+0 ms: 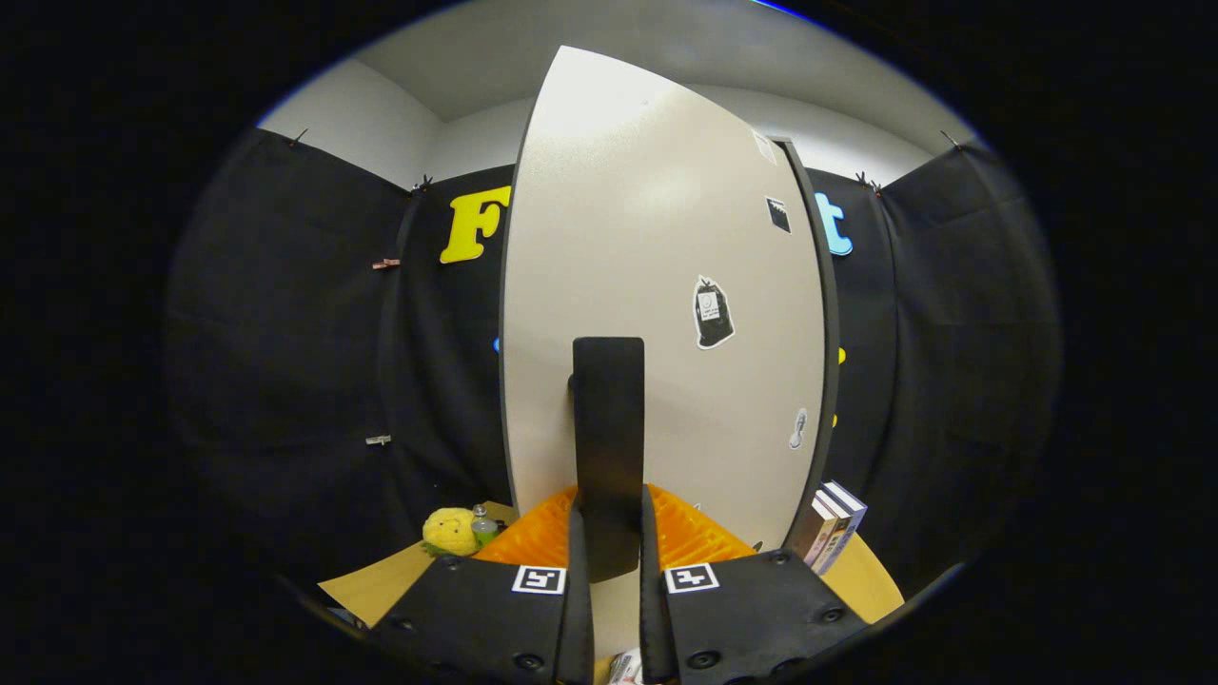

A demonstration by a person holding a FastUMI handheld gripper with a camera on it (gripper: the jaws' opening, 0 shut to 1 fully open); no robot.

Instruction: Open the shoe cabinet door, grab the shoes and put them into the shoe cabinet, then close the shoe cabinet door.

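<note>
The shoe cabinet door [666,238] is a tall pale panel with a few stickers, close in front of me. A dark upright handle [609,428] stands out from its lower middle. My gripper [611,518] is shut on the lower end of that handle, one finger on each side of it. A dark strip of the cabinet frame [826,362] runs along the door's right edge. The door's left edge stands against the booth wall. How far the door is swung I cannot tell.
The cabinet stands on a wooden tabletop [381,580]. To the left of the fingers lie a yellow plush toy [449,530] and a small bottle [483,525]. A few books [833,533] lean at the right of the door's foot.
</note>
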